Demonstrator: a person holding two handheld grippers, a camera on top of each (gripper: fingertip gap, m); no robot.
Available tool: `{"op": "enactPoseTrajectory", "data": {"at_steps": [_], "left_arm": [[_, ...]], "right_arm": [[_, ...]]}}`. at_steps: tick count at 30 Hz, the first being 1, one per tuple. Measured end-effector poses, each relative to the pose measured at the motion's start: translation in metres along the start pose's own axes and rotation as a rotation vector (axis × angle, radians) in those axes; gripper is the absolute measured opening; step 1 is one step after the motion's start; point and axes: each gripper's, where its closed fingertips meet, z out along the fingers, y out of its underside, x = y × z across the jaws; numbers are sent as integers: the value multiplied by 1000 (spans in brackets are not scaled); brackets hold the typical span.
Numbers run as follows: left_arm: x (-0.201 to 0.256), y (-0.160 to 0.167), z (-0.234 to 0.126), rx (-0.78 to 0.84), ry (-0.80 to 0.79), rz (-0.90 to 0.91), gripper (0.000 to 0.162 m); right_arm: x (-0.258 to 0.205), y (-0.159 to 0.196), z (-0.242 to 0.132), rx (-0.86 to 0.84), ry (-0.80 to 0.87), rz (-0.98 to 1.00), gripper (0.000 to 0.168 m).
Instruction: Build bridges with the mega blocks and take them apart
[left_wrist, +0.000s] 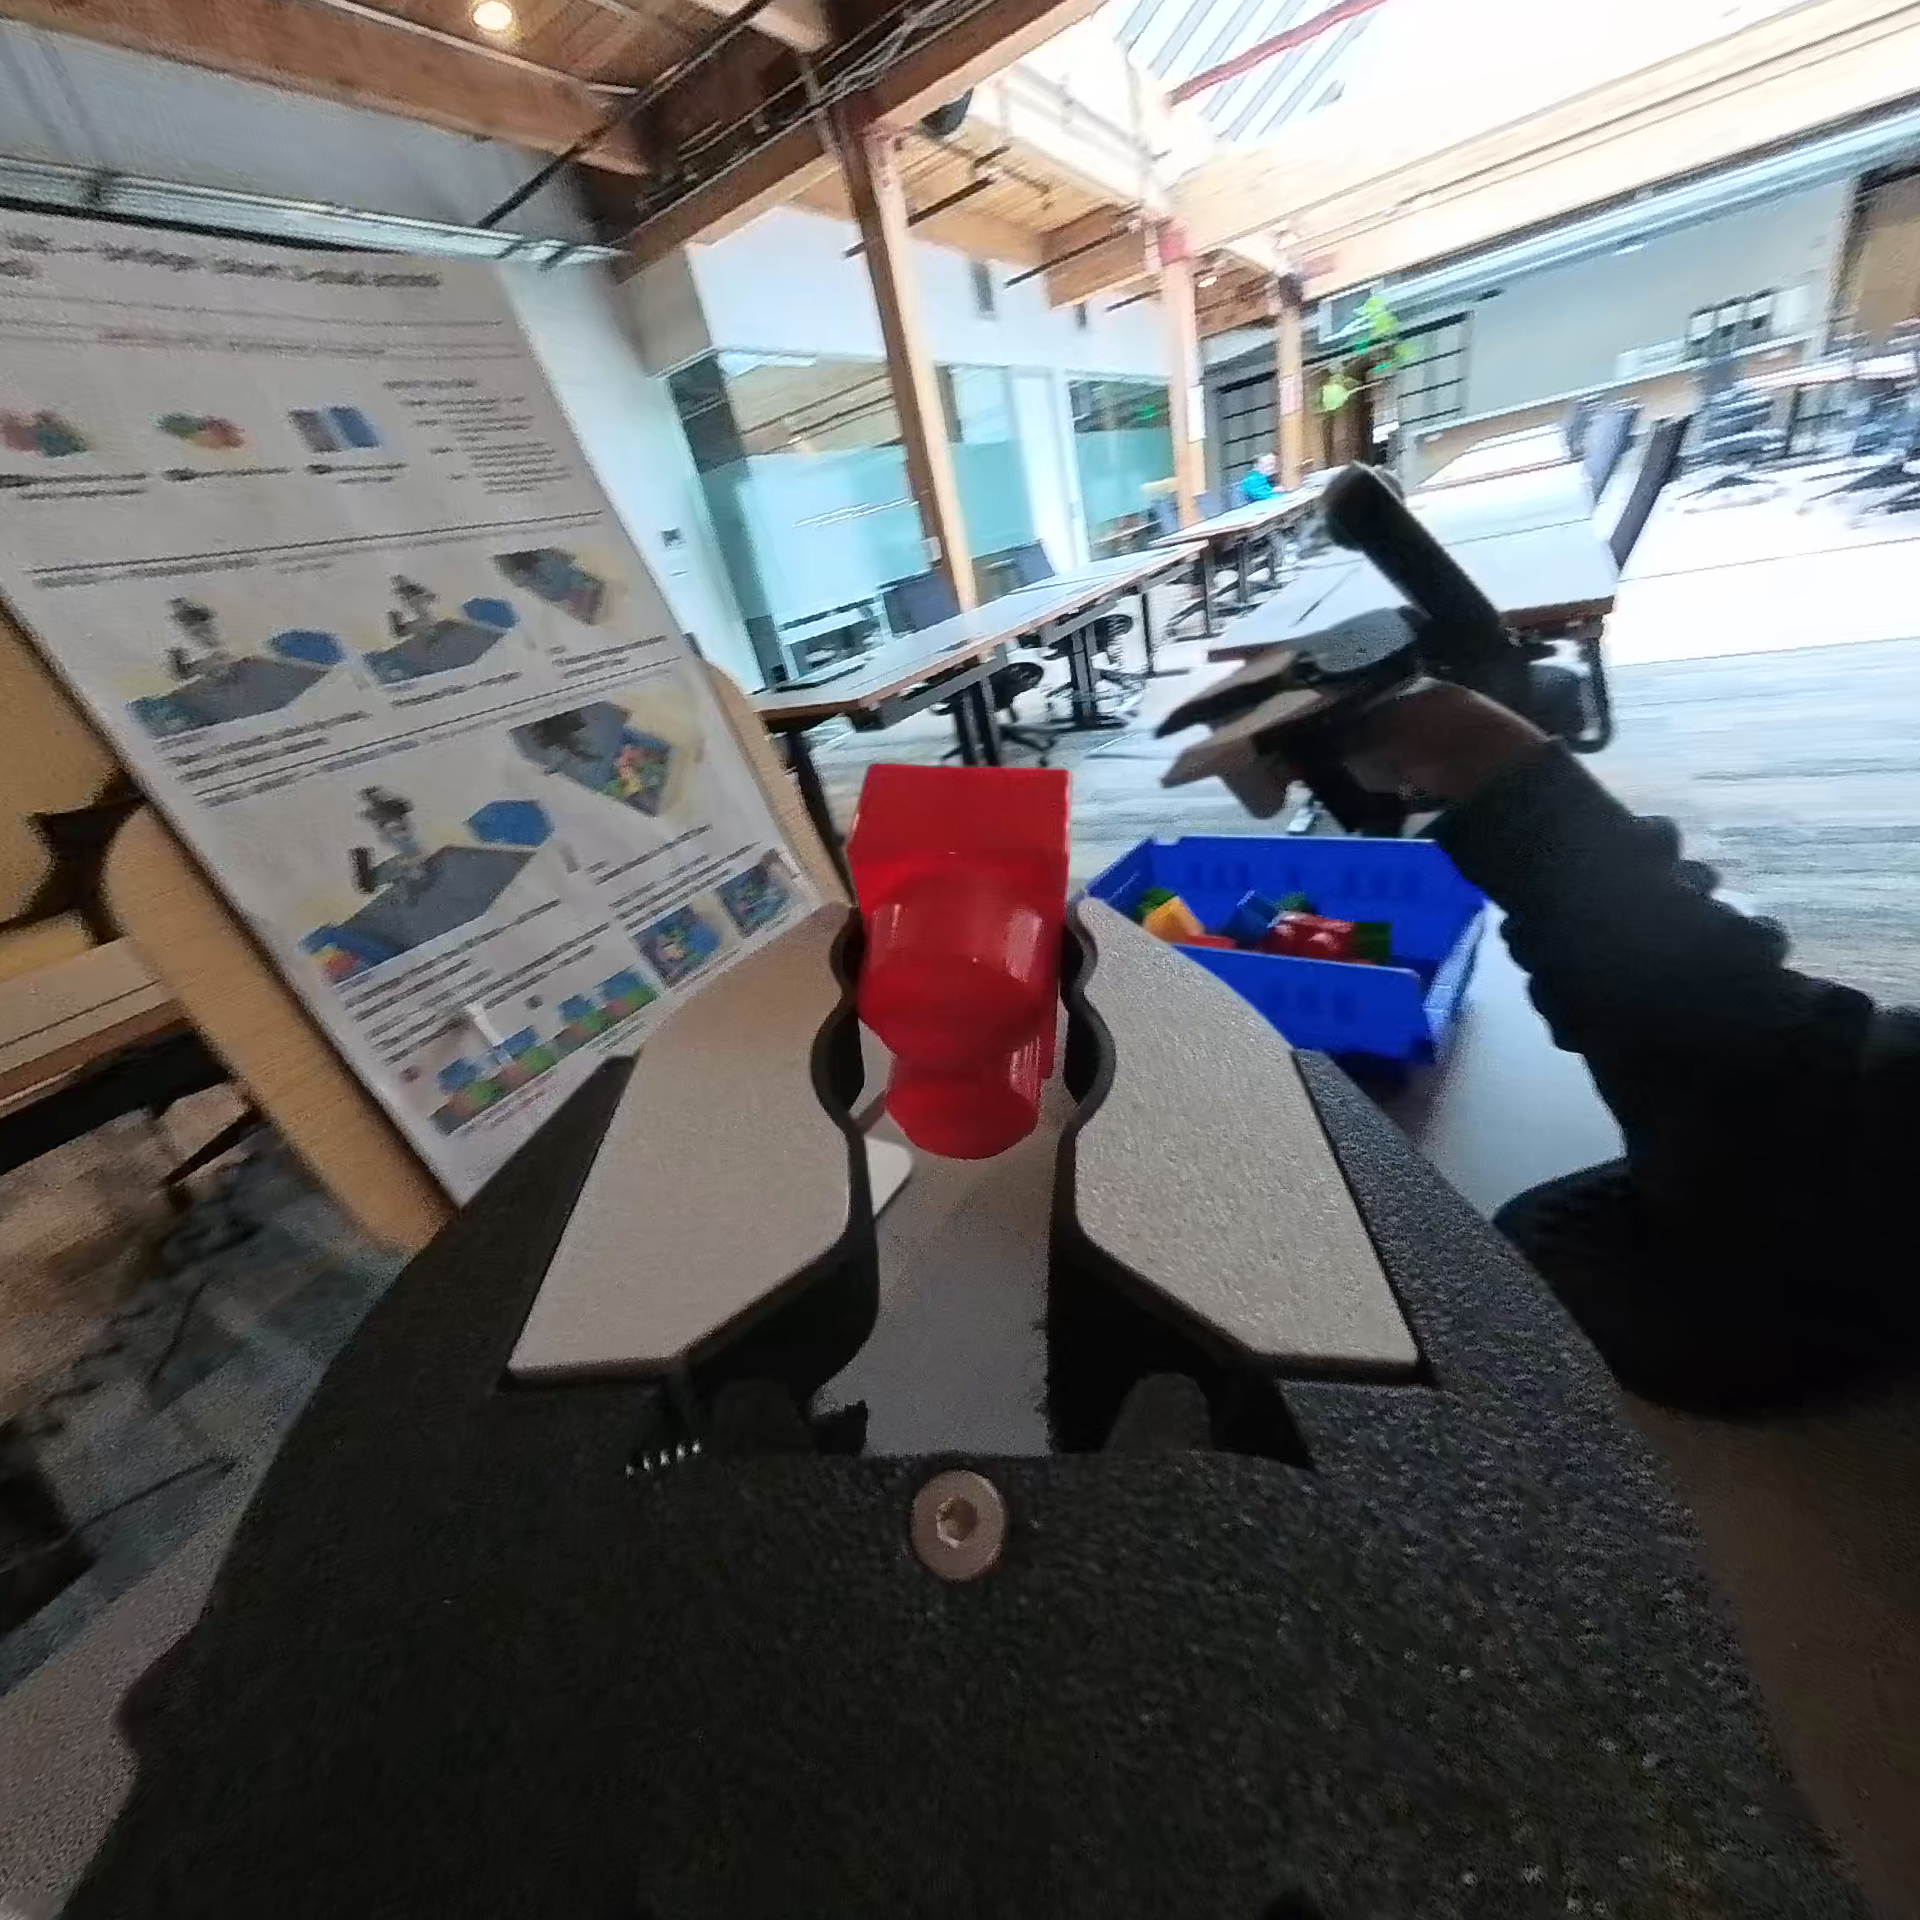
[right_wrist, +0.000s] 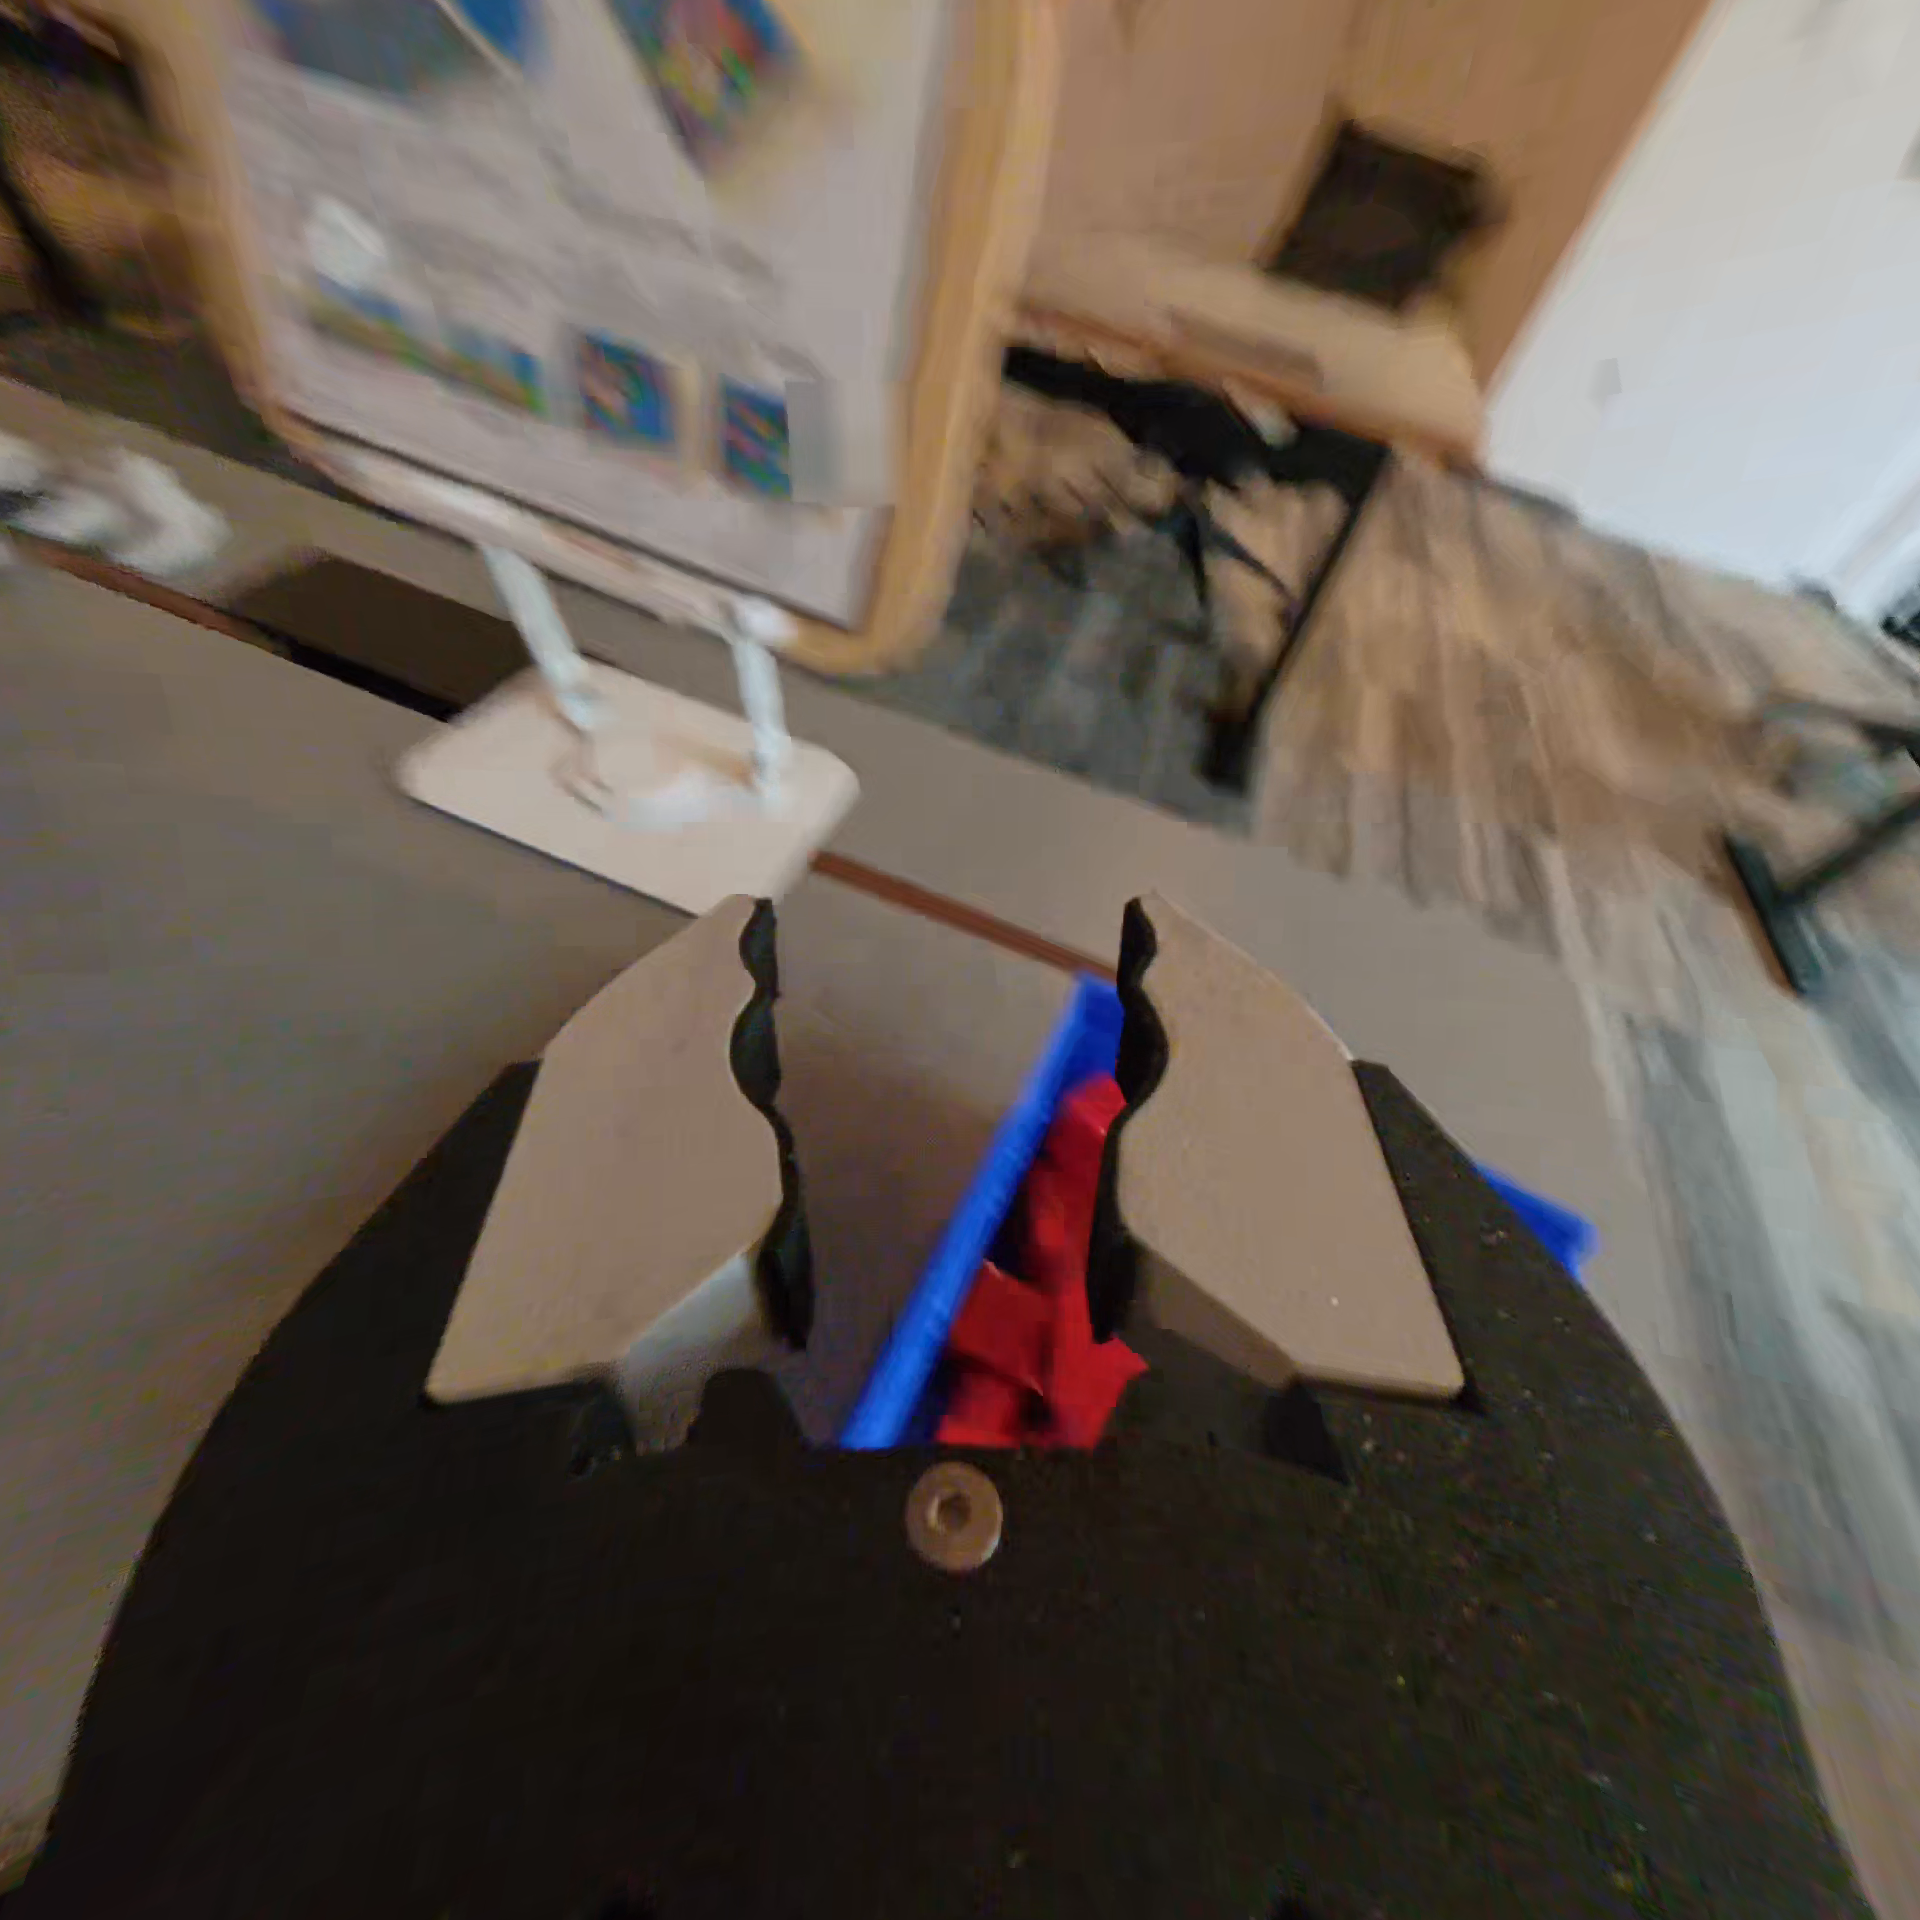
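My left gripper (left_wrist: 961, 925) is shut on a red mega block (left_wrist: 961, 935) and holds it up in the air, studs toward the camera. A blue bin (left_wrist: 1340, 987) with several coloured blocks sits on the dark table to its right. My right gripper (right_wrist: 945, 935) is open and empty, hovering above that blue bin (right_wrist: 977, 1216), where red blocks (right_wrist: 1049, 1299) show between its fingers. The right gripper (left_wrist: 1247, 738) also shows in the left wrist view, held by a black-gloved hand (left_wrist: 1621, 935) above the bin. The right wrist view is blurred.
An instruction poster (left_wrist: 343, 644) on a white stand (right_wrist: 623, 790) stands at the table's far left. The table's far edge (right_wrist: 935, 914) runs just beyond the bin. Long desks and chairs (left_wrist: 1091, 634) fill the room behind.
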Motion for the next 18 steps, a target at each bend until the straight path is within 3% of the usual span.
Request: {"op": "enactPoseTrajectory", "data": {"at_steps": [4, 8, 12, 18], "left_arm": [[26, -2, 10, 15, 130, 8, 35], [55, 5, 27, -19, 254, 35, 35], [83, 20, 47, -91, 348, 65, 35], [110, 39, 65, -179, 428, 111, 35]], "right_arm": [[-101, -67, -26, 263, -349, -103, 63], [-198, -106, -68, 467, -734, -146, 60], [-263, -110, -94, 520, -967, -220, 59], [-302, -97, -90, 473, -1062, -302, 59]]}}
